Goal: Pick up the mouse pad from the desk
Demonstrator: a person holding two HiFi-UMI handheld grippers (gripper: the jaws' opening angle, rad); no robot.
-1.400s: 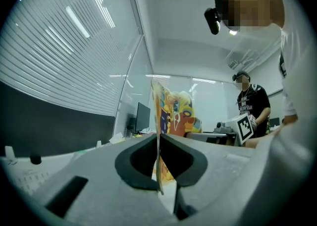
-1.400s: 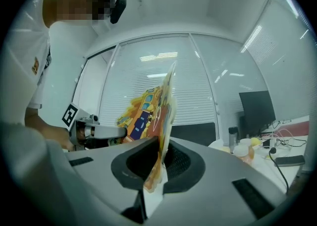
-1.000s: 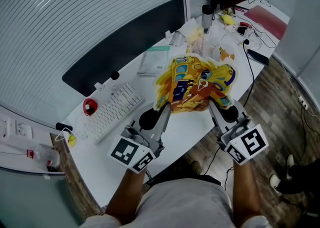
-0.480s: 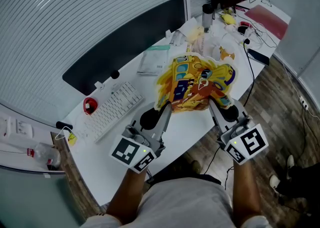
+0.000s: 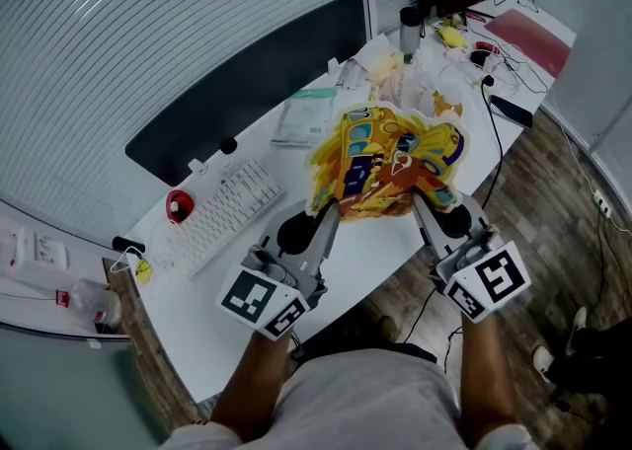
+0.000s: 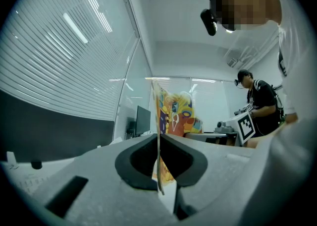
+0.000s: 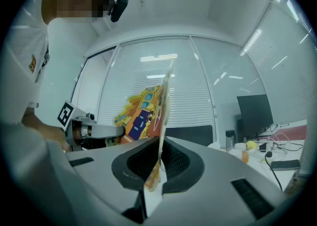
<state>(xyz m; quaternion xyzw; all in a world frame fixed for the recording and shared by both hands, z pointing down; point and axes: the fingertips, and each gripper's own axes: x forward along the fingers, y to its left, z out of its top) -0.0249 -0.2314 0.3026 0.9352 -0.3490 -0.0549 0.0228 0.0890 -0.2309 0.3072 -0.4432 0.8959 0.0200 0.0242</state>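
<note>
Since left gripper [image 5: 331, 209] and right gripper [image 5: 420, 206] clamp the mouse pad [image 5: 388, 164], apparently by thin edges, above the desk [image 5: 360, 246], it could slip free.

Desk [image 5: 197, 310]: carries everything below.
Screen [image 5: 247, 83]: along the back edge.
Keyboard [image 5: 225, 213]: left half, before the screen.
Mouse [image 5: 179, 206]: just left of the keyboard.
Pad [image 5: 387, 164]: over the desk's middle, right of the keyboard.
Left gripper [image 5: 331, 209]: at the pad's near left corner.
Right gripper [image 5: 420, 206]: at its near right corner.
Bottle [image 5: 409, 32]: right end, behind the pad.
Phone [image 5: 512, 112]: right front edge.
</note>
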